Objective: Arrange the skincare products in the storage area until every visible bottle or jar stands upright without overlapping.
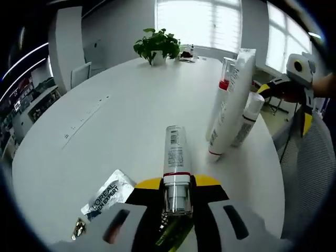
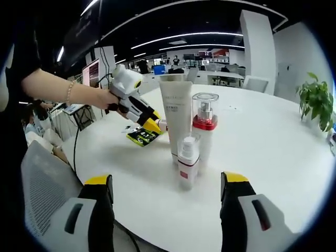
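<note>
Pump bottle [image 1: 175, 163] clamped in left gripper [image 1: 177, 197], ready to stand w/ upright trio near tall tube [image 2: 176, 113]; right gripper [image 2: 165, 202] jaws apart, waiting.

Clear cap end of the lying white pump bottle [image 1: 175, 163] hidden between the jaws, green-and-black sachet [image 1: 173, 233] mostly covered beneath it, distant office desks [image 2: 210, 65] too small to make out
</note>
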A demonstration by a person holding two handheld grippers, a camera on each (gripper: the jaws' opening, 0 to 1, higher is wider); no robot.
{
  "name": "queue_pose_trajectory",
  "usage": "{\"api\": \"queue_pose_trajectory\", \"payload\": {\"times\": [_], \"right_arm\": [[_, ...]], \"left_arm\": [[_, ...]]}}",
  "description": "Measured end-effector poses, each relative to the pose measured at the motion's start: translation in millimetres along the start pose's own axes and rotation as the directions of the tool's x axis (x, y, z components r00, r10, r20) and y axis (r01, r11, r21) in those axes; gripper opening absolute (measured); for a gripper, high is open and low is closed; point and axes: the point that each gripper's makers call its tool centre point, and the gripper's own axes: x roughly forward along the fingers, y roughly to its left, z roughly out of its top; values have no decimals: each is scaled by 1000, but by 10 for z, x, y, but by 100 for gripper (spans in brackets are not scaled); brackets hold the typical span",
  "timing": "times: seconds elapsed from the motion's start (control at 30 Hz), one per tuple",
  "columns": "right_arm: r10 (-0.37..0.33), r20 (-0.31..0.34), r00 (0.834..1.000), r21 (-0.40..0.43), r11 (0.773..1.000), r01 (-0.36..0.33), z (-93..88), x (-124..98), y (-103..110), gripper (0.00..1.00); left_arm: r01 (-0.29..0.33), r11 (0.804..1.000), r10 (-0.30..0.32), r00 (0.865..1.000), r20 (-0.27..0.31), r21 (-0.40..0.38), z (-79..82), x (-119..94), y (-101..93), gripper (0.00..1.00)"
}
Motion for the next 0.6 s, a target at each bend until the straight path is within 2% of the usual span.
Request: {"api": "queue_pose_trajectory", "payload": {"times": [0.23, 0.43, 0.6], "right_arm": [[27, 24, 999, -8, 1000, -27, 100, -17, 62, 82], [72, 37, 997, -43, 997, -71, 204, 20, 230, 79], [119, 40, 992, -79, 990, -116, 287, 39, 363, 76]], "left_arm": [[7, 1000, -6, 1000, -11, 4, -106, -172, -214, 24], [11, 1000, -11, 1000, -16, 9, -168, -308, -333, 24], [39, 999, -38, 999, -21, 29, -159, -487, -569, 24]]}}
